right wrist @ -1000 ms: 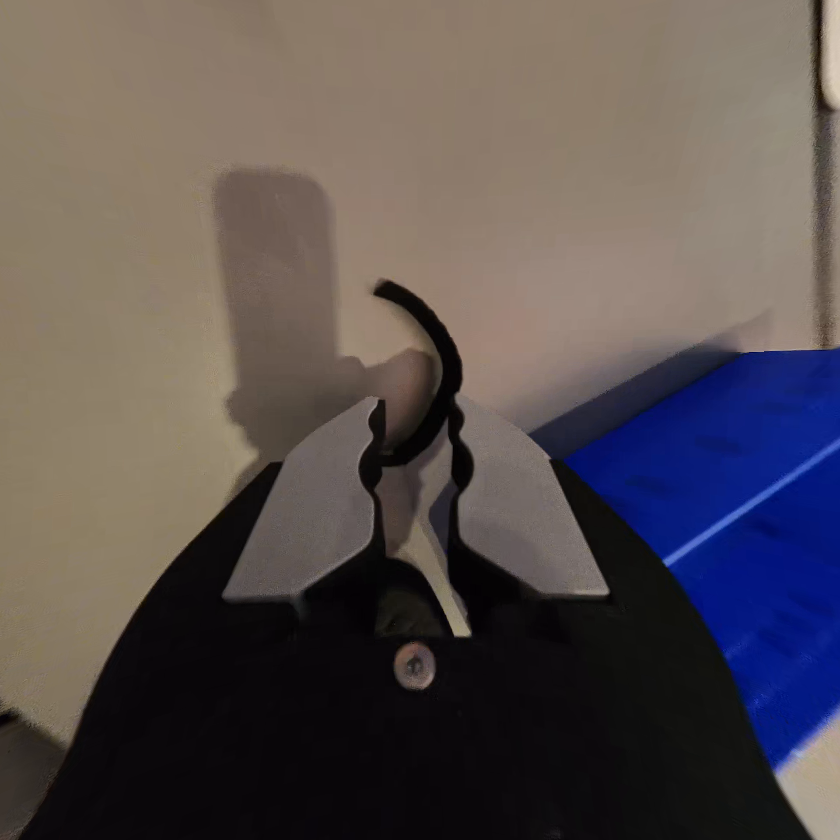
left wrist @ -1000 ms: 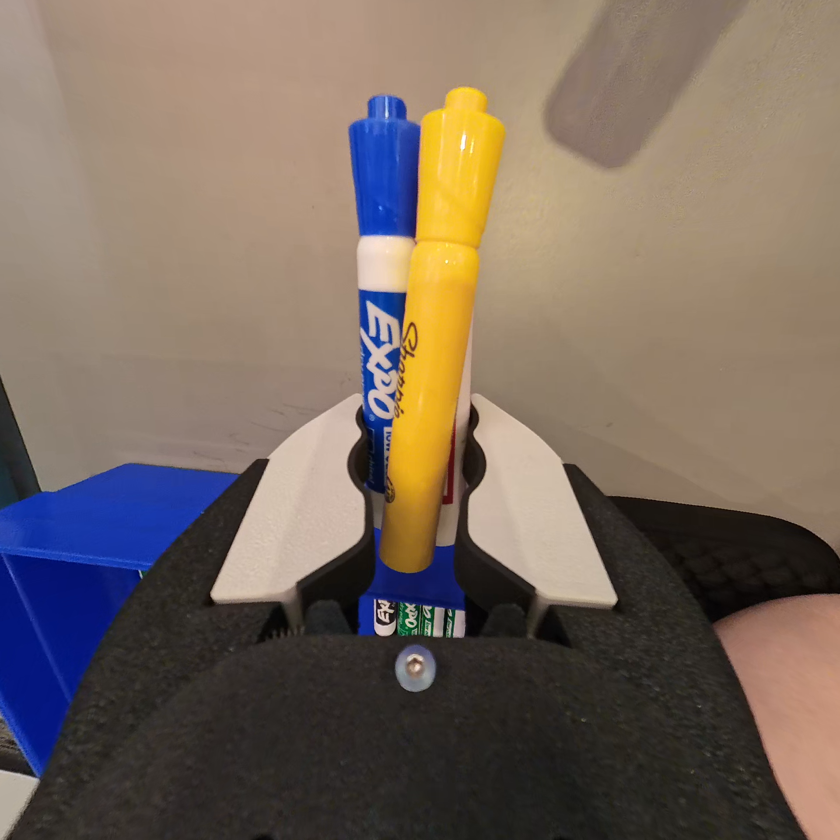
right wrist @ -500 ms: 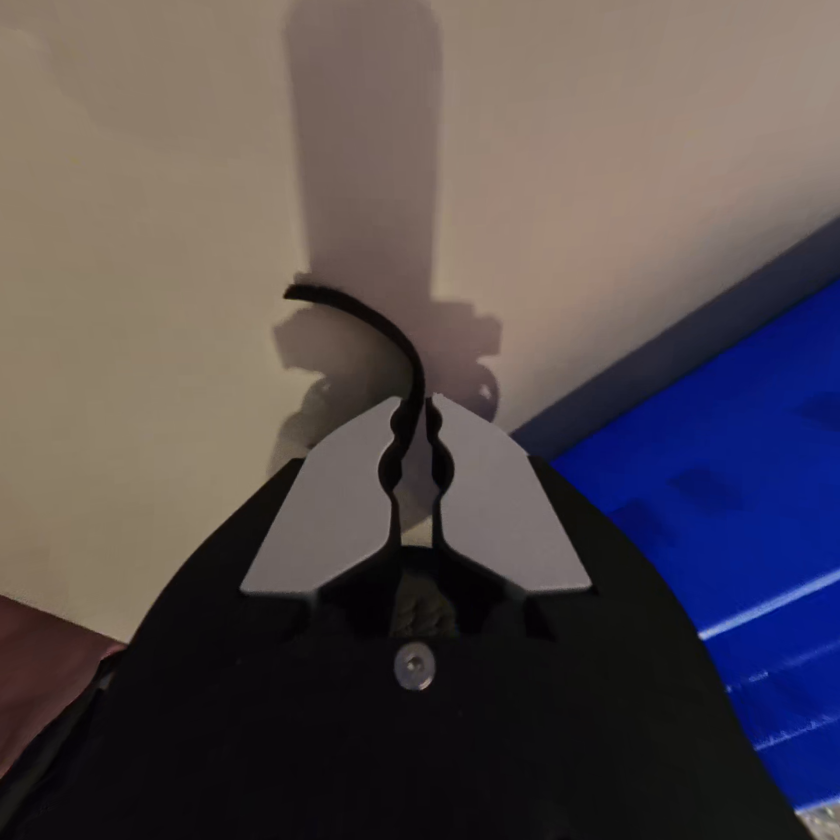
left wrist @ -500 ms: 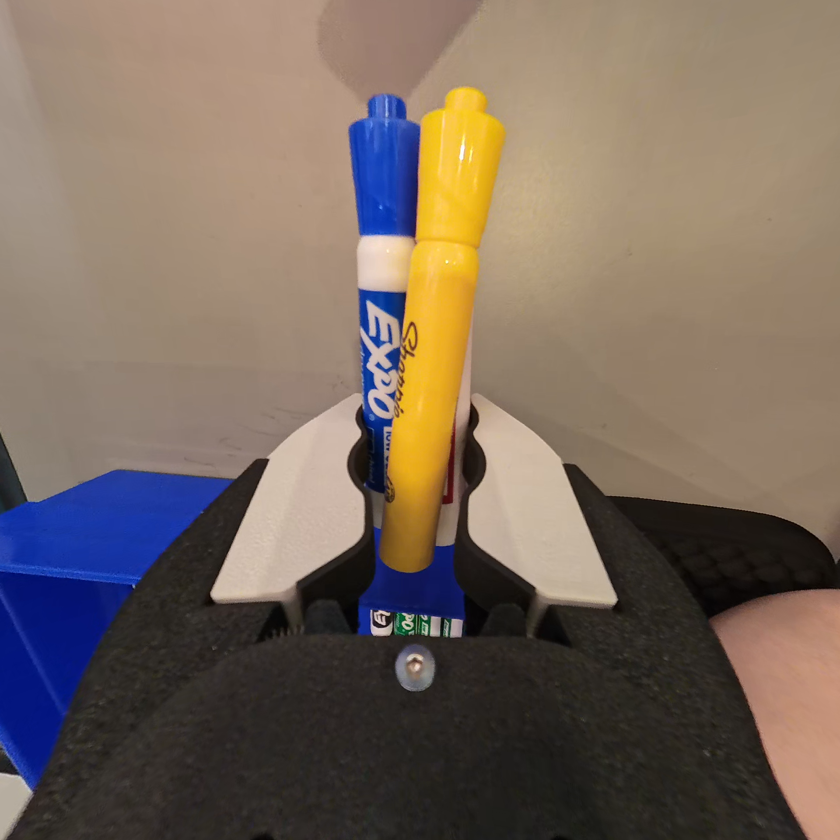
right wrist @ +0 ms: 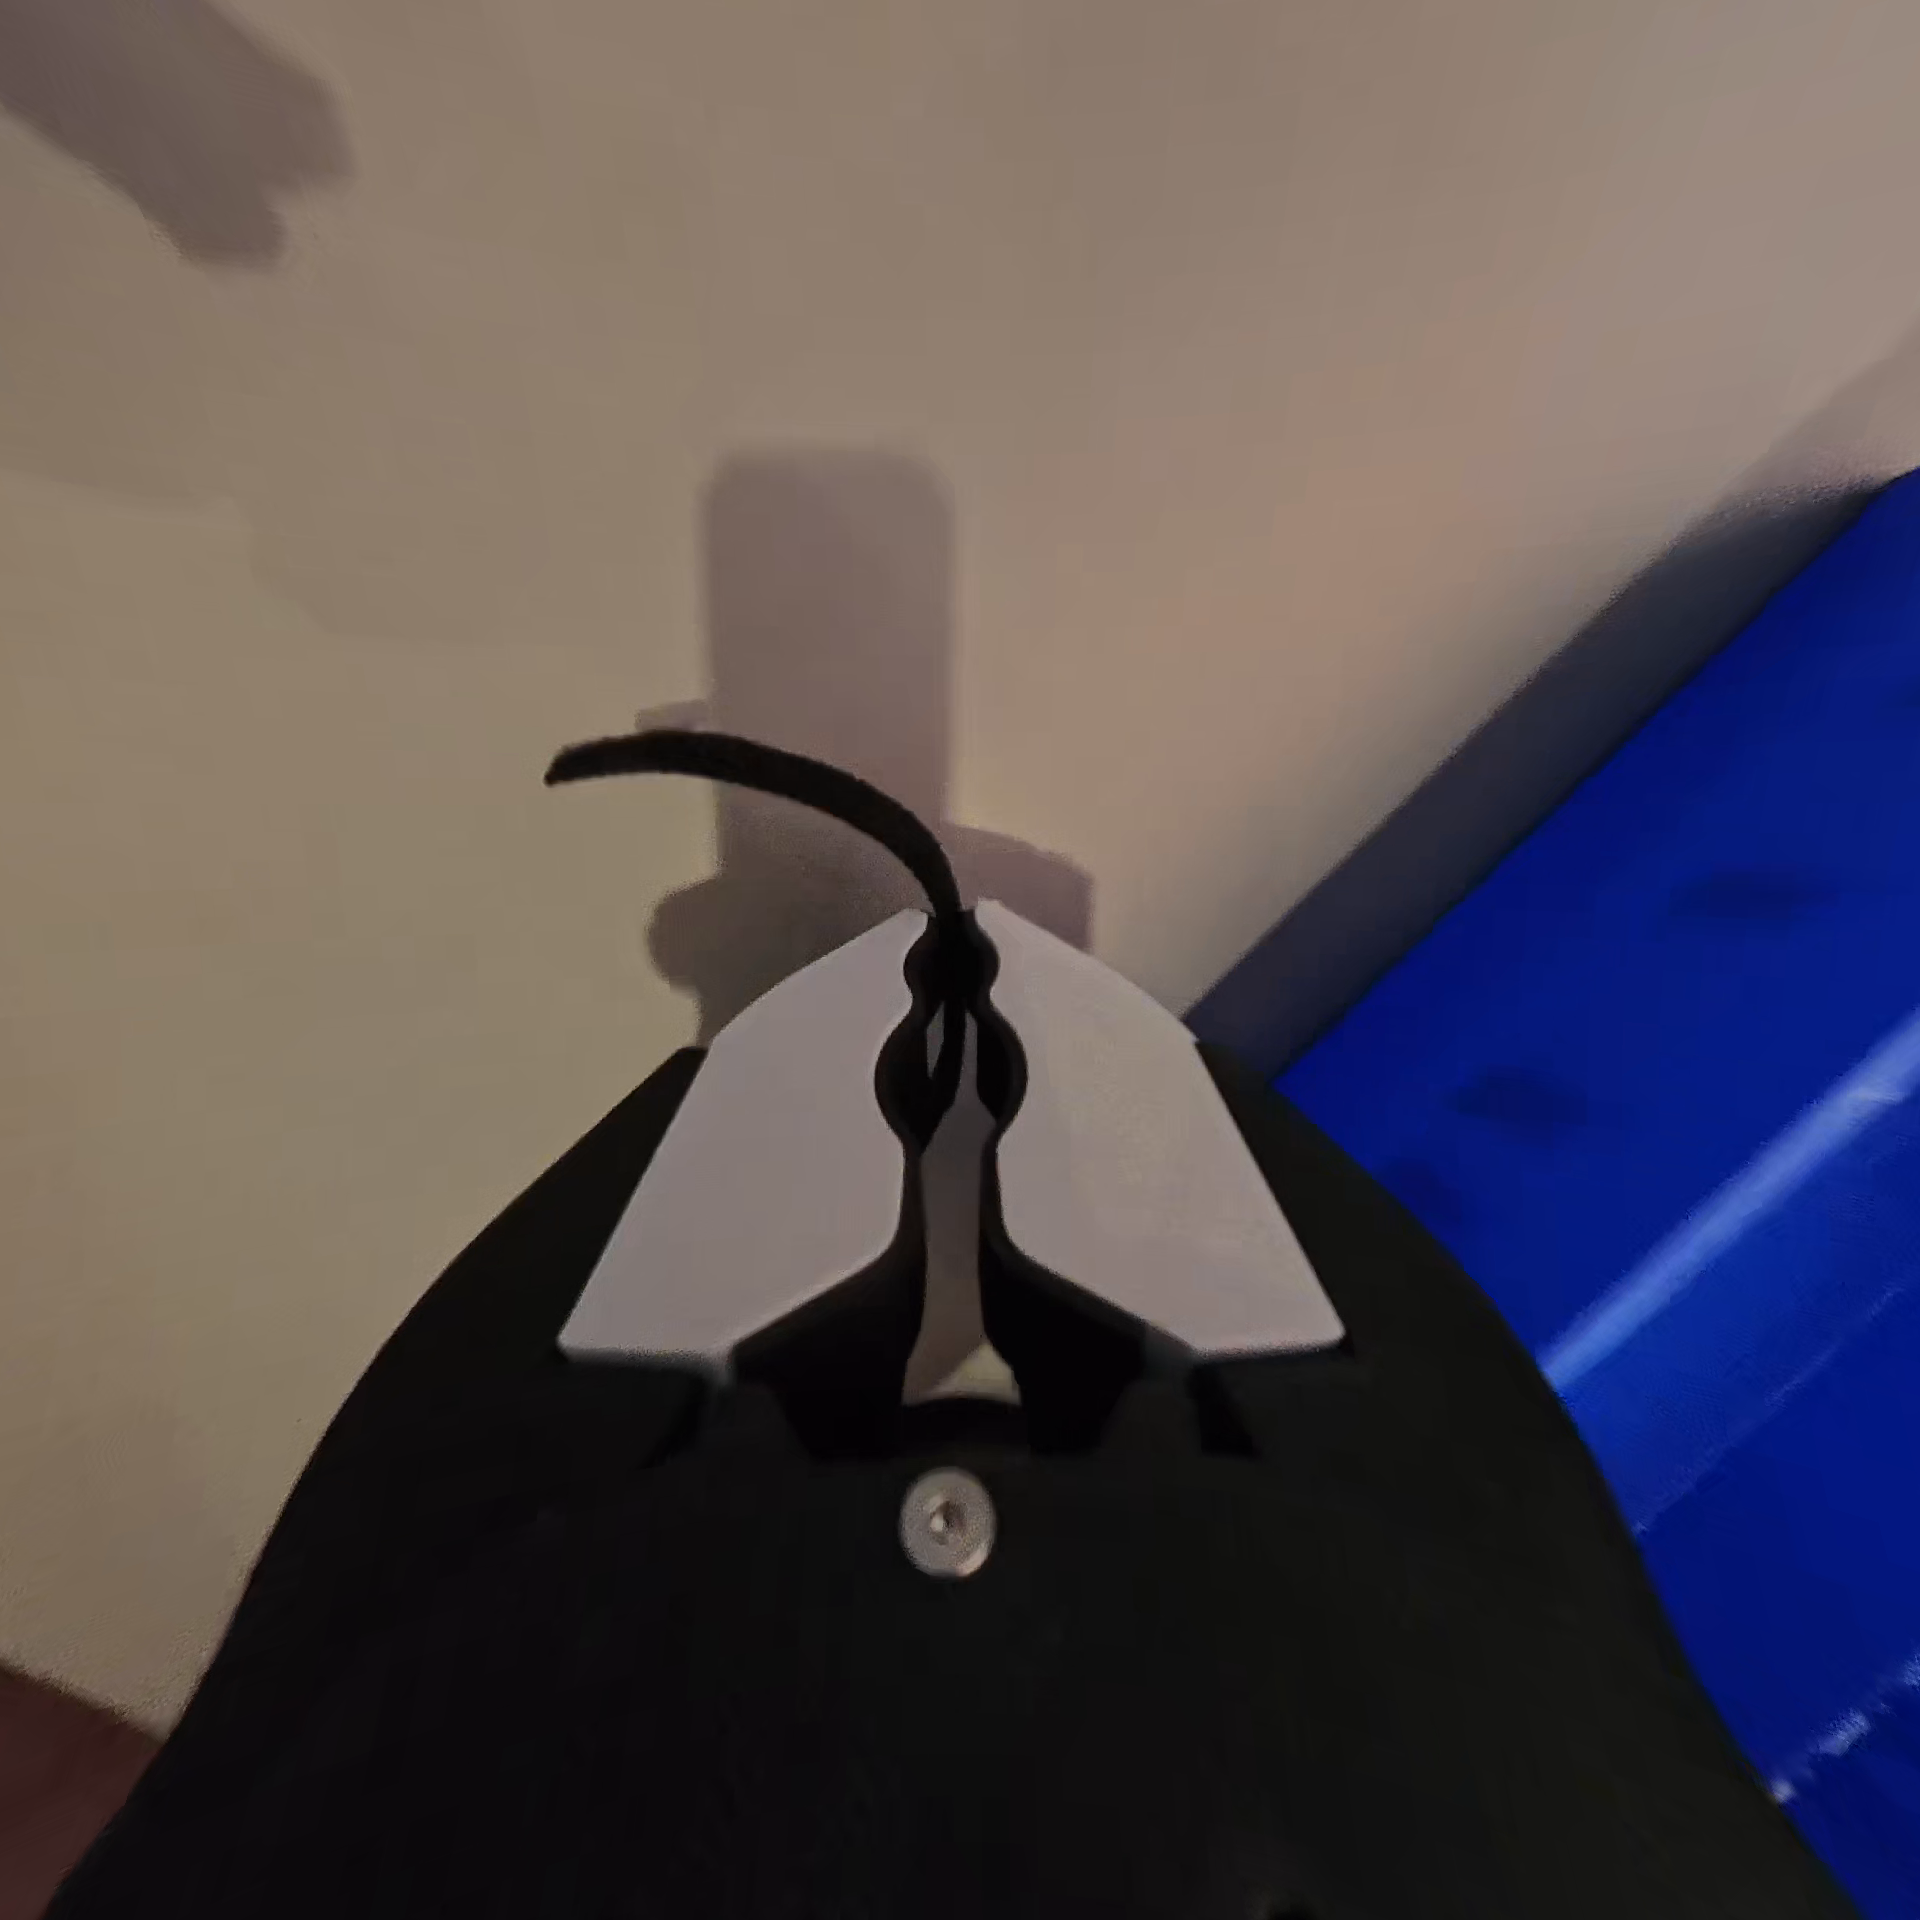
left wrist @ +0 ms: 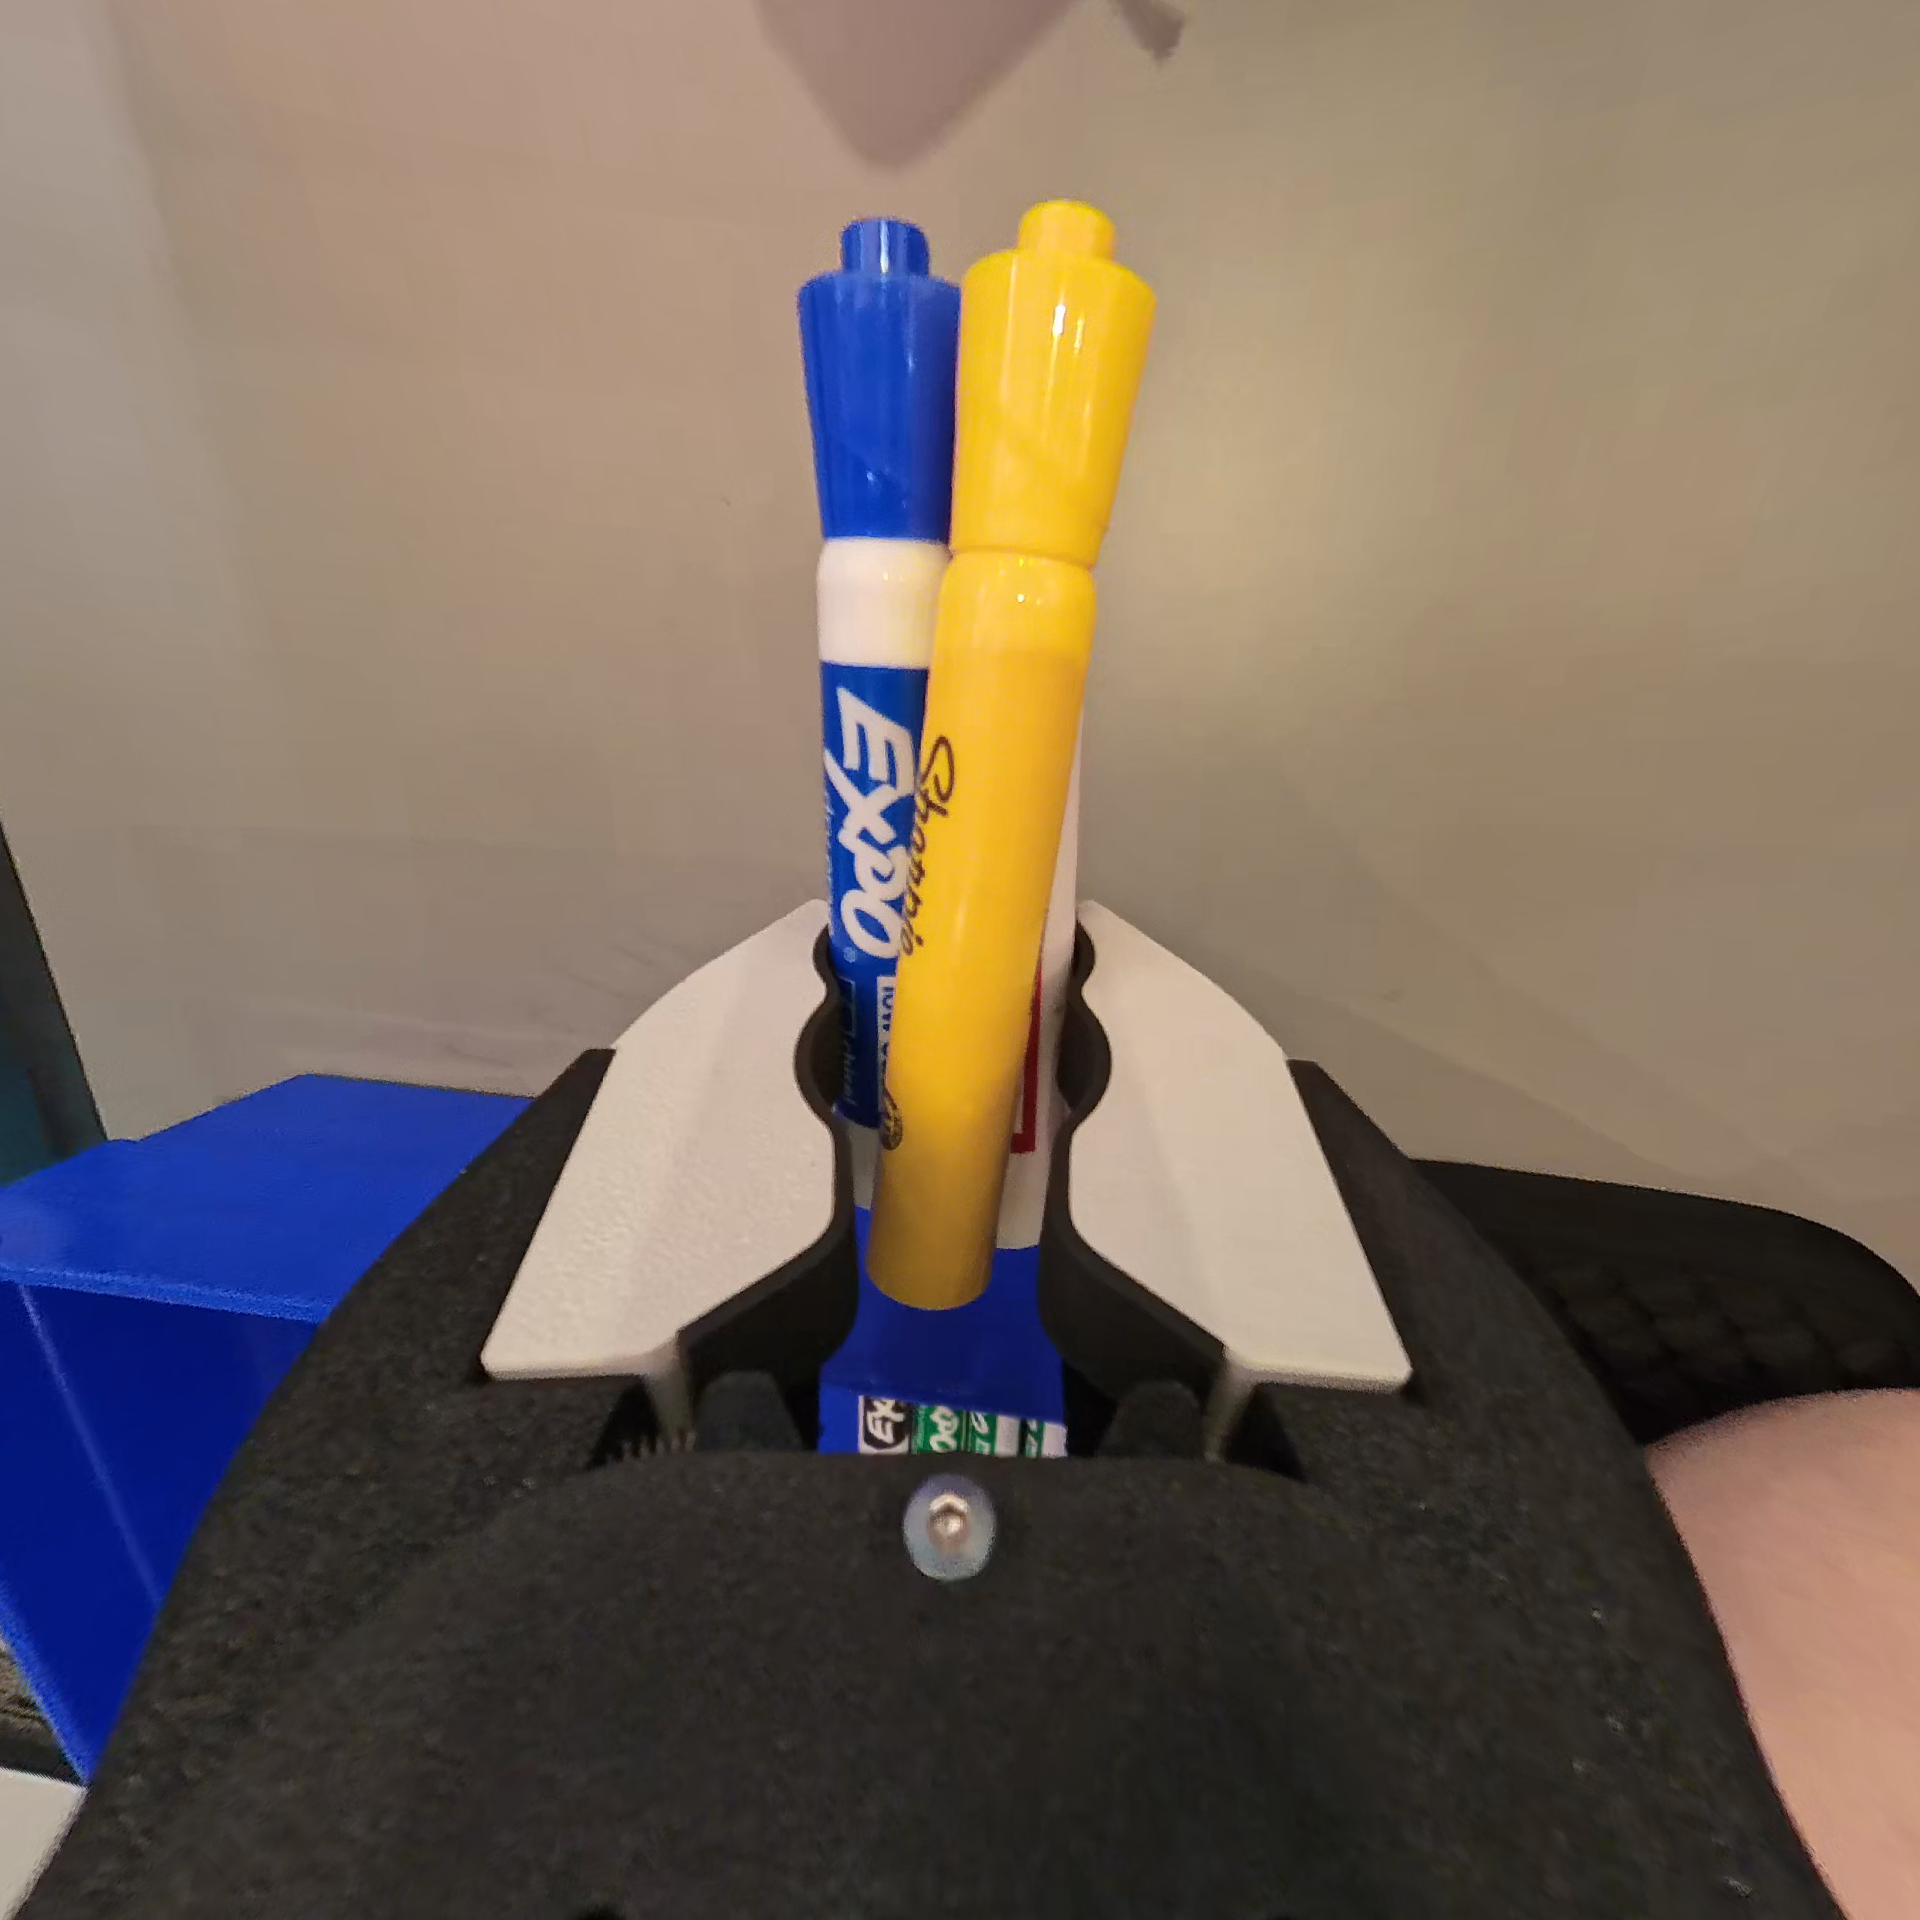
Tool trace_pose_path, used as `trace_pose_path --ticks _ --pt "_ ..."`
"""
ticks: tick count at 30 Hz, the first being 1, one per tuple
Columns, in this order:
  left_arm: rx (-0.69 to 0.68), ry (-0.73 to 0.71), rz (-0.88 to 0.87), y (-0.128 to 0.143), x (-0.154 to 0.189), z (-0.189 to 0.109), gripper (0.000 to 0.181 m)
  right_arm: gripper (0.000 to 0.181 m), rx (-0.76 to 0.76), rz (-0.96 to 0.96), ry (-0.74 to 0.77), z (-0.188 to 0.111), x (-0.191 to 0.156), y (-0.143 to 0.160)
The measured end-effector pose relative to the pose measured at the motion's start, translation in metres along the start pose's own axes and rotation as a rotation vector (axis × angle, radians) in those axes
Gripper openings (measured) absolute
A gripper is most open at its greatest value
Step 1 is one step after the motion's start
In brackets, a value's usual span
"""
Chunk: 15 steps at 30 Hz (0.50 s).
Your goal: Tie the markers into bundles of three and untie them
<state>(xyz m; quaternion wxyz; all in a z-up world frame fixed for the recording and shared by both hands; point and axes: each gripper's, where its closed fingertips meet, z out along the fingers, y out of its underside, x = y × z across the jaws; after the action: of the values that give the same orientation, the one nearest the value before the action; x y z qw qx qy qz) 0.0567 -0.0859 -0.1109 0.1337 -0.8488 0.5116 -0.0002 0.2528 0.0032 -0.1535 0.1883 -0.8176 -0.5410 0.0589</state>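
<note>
Left tongs (left wrist: 951,1023) clamp markers (left wrist: 940,831) upright (blue, yellow foremost); right tongs (right wrist: 951,935) pinch black strap (right wrist: 821,790)

wall (left wrist: 1455,520): plain beige, shadowed | blue bin (right wrist: 1662,1143): against wall | light: dim, warm

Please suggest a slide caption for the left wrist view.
Left tongs clamp a blue marker and a yellow marker upright before a beige wall.

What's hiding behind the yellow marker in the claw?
Behind the yellow marker, a third marker peeks out: a white barrel with a bit of red. The blue marker stands beside it. The left claw grips all three. The third marker's cap is covered.
</note>
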Motion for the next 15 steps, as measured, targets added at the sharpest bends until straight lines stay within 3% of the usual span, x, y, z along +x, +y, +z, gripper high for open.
trace_pose_path --ticks 6,15 --pt "0.029 -0.028 -0.029 -0.011 -0.011 0.008 0.038 0.005 0.323 -0.119 0.369 -0.056 0.026 -0.059" --pt "0.033 -0.093 -0.191 -0.033 -0.034 0.033 0.038 0.004 0.542 -0.071 0.592 -0.095 0.003 -0.118"
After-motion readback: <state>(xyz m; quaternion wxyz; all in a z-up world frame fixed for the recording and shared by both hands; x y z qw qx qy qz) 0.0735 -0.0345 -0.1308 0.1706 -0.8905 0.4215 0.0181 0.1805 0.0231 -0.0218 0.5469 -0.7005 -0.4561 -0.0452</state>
